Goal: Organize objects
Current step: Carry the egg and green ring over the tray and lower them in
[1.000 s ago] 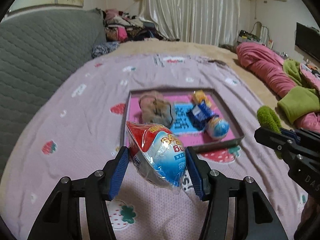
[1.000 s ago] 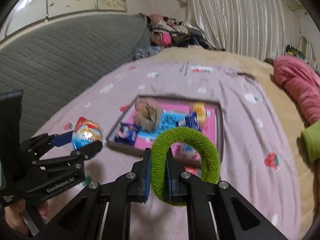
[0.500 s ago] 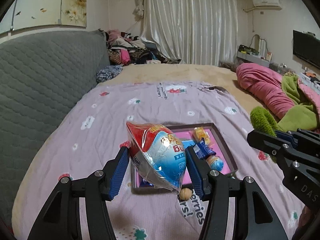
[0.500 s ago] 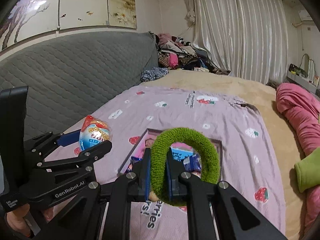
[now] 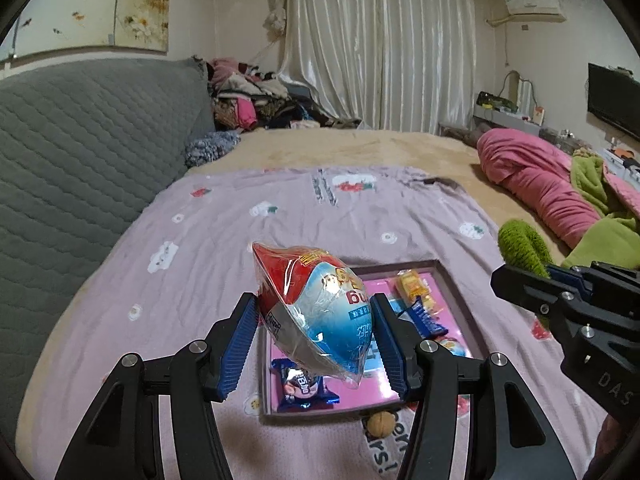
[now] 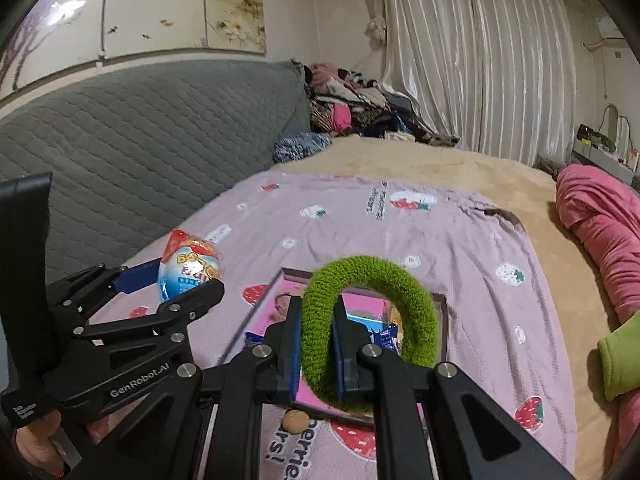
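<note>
My left tool (image 5: pixel 314 344) gripped the wrapped egg (image 5: pixel 316 312) above the tray (image 5: pixel 460 292); my right tool (image 6: pixel 316 354) pinched the green ring (image 6: pixel 368 320).

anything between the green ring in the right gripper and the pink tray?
Nothing visible. The right gripper is shut on the green fuzzy ring, held above the near end of the pink tray. Only open air lies below. Snack packets already lie in the tray, and a walnut sits just outside its near edge.
</note>
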A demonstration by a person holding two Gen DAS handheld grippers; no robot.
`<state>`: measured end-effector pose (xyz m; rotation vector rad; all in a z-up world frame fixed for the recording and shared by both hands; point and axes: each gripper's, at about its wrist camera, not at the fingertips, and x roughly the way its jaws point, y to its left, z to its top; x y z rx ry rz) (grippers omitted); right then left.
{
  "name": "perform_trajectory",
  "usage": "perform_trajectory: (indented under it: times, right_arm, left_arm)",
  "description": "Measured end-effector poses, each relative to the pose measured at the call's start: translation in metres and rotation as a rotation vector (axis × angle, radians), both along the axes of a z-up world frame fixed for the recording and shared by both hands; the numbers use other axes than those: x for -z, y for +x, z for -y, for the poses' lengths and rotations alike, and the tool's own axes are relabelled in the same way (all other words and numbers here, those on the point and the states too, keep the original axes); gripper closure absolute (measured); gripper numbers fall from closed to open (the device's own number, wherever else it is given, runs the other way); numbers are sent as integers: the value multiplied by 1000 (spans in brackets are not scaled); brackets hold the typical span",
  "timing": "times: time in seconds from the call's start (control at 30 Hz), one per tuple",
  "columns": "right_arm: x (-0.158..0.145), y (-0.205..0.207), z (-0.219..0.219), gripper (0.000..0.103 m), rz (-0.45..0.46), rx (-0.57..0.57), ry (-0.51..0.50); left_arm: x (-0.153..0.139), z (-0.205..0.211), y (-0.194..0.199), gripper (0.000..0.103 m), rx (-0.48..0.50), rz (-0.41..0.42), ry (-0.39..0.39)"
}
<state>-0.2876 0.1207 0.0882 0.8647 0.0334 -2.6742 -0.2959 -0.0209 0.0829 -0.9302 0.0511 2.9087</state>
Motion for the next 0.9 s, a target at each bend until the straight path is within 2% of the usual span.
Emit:
perform_trajectory:
  times: [0.43,0.7,0.9]
  right_arm:
    - [111,-66,15,90,170,-8,14]
    - [151,-80,28,90,229,-24,49]
    - [174,-87,29,90,271,-18,65]
  left_arm:
    - [107,5,-72,44,-8,127,-16]
    - [144,2,-87,44,-5,160,-17]
    - [159,1,-93,44,1,174,-42]
